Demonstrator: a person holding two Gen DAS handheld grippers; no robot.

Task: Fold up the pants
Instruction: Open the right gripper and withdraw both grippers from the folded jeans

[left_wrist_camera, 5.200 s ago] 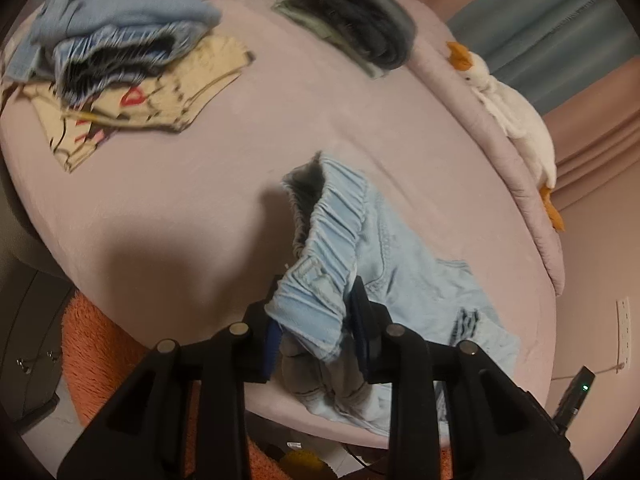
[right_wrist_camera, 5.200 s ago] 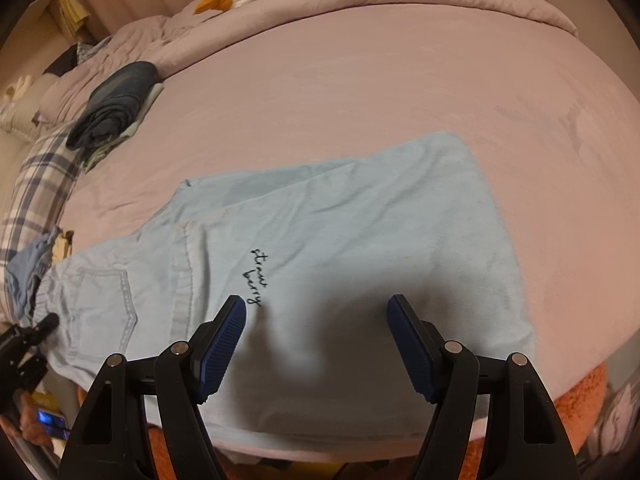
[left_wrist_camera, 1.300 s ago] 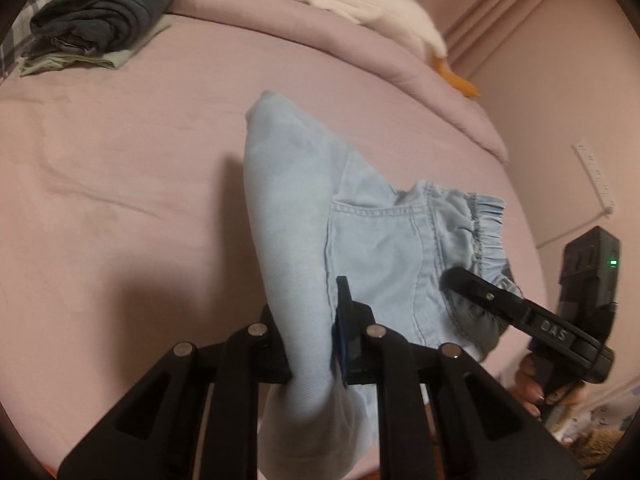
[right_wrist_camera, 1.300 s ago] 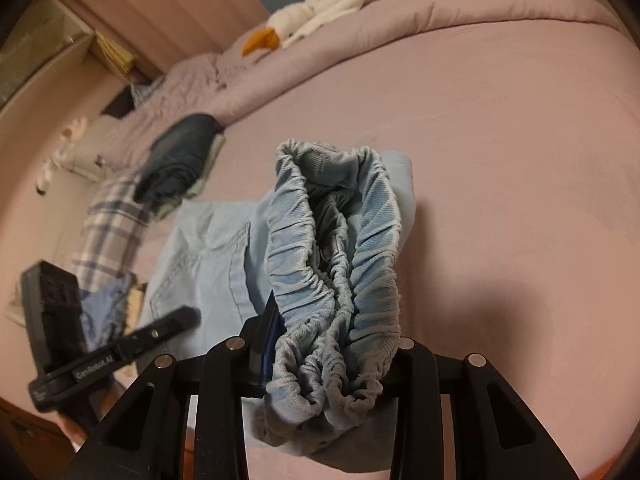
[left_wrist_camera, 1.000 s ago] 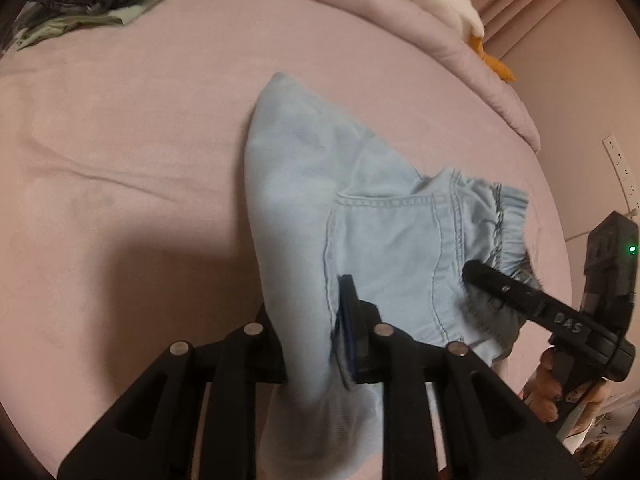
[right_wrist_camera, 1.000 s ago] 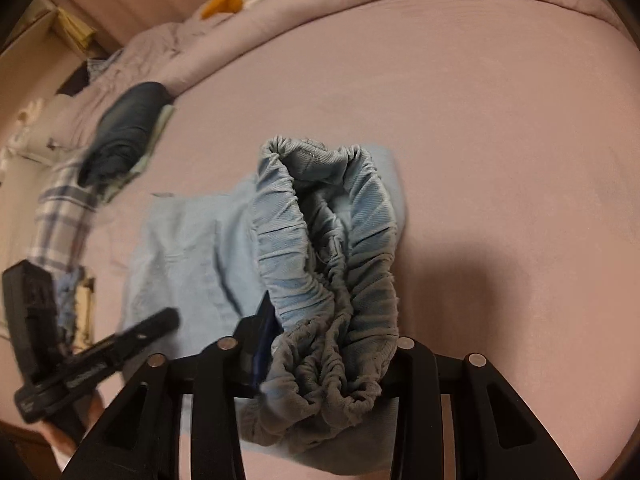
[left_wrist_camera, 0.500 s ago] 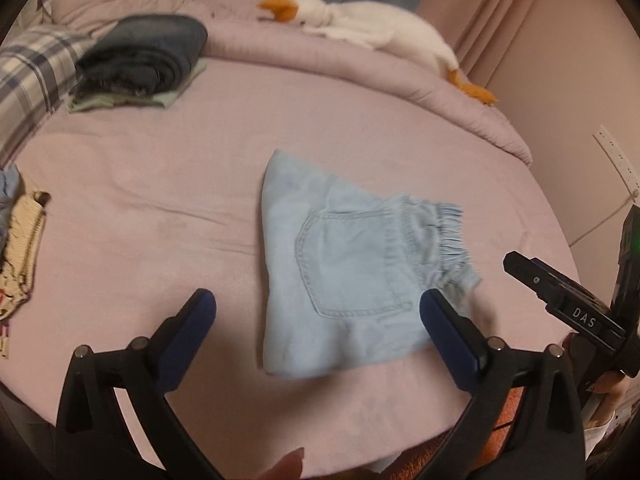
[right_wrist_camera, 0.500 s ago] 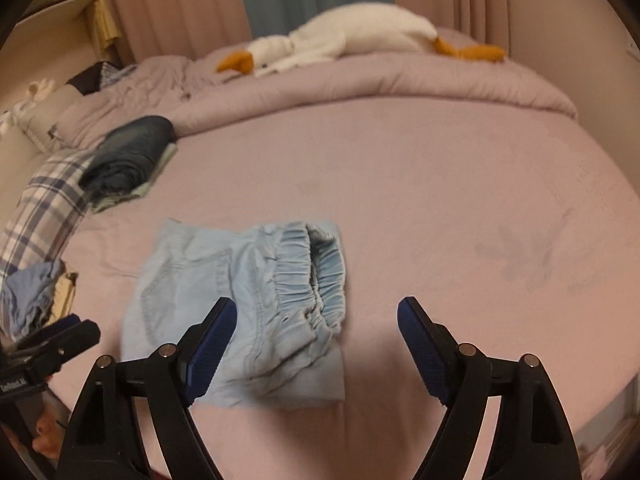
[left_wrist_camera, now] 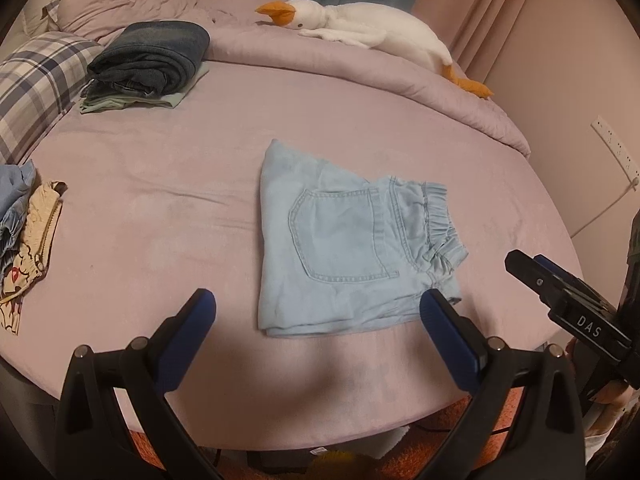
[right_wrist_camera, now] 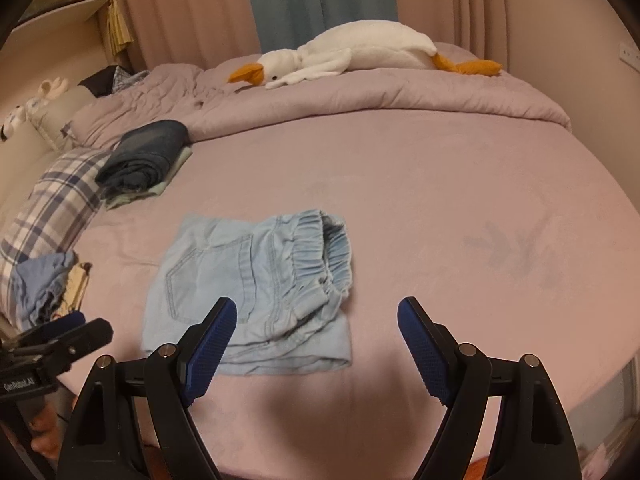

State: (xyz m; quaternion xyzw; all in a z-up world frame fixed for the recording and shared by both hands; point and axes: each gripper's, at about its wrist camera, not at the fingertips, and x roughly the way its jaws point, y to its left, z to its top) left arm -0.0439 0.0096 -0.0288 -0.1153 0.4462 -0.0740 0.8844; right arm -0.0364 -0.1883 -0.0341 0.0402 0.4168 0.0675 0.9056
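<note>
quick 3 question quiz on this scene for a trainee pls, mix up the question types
1. True or false: the left gripper is clamped on the light blue pants.
2. Which end of the folded pants faces the right gripper side? A) elastic waistband B) leg hems C) cannot tell
3. Fill in: the plush goose lies on the ____ at the far edge of the bed.

Key
1. False: both grippers are open and clear of the cloth.
2. A
3. Rolled duvet

We see dim, warm indoor light, soft shadows nearest the cameras, sharp focus, and fisheye bending with dark corners.
</note>
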